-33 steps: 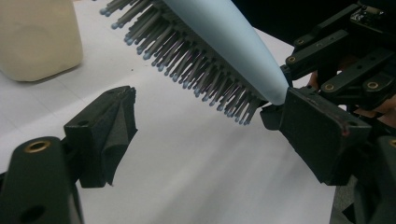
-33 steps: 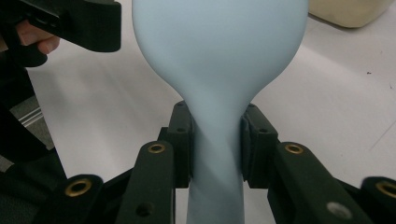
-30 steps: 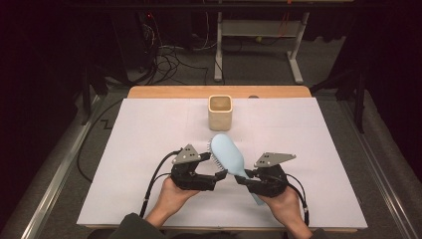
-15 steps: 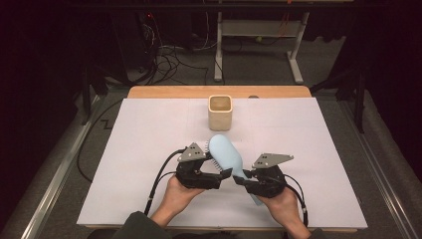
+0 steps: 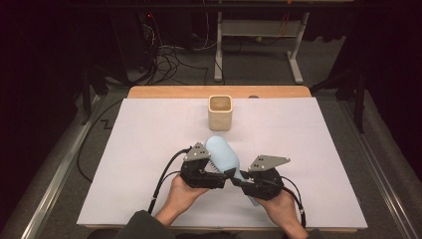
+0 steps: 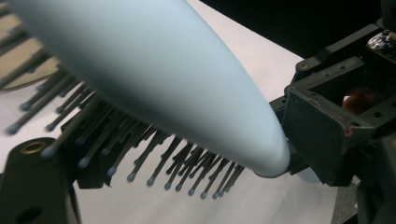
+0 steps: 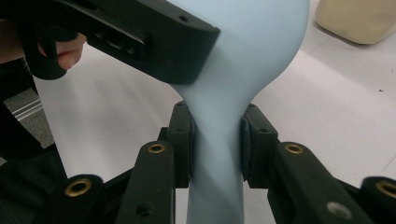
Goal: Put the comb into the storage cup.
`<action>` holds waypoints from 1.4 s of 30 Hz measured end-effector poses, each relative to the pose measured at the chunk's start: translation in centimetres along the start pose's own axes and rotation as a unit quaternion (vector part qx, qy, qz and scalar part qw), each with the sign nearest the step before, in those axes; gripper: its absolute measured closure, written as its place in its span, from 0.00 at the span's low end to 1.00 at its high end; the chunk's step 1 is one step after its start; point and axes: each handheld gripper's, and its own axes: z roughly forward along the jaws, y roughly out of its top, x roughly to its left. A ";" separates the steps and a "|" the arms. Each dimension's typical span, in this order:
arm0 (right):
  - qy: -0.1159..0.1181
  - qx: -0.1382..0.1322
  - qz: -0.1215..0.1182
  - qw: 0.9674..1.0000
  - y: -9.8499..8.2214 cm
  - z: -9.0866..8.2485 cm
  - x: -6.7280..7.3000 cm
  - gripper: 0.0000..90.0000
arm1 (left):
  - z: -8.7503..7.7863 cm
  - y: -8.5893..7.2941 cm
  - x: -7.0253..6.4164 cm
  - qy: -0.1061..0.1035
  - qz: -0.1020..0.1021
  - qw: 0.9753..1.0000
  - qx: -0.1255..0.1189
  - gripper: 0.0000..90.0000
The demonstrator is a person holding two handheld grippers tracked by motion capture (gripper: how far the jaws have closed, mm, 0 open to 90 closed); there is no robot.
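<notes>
Behind the hairbrush [image 5: 224,155] head — left gripper [image 5: 215,175] jaws, hidden.

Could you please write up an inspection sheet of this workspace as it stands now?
Surface: white sheet over a wooden table.
Job's things: light blue hairbrush, head raised, bristles facing the left side; beige square cup upright behind it, apart from it.
Clutter: nothing seen.
Grippers: right gripper clamped on the brush's neck; left gripper at the brush head, one jaw on the smooth back, the other among the bristles; whether its pads press cannot be told.
Cables: a black cable trails from each gripper; loose cables on the floor beyond the table.
Surroundings: dark room, metal stand behind.
</notes>
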 end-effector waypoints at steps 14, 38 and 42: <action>0.002 0.005 -0.004 1.000 0.1 0.3 0.0 0.78 | -0.4 0.4 -0.2 -0.003 -0.022 1.000 0.016 0.30; 0.009 -0.003 -0.013 1.000 0.8 0.4 0.5 0.78 | -2.3 2.2 -0.5 -0.043 -0.018 0.999 0.013 0.54; 0.015 -0.010 -0.013 1.000 1.0 0.4 0.5 0.78 | -2.6 2.6 -0.7 -0.044 -0.009 0.999 0.017 0.56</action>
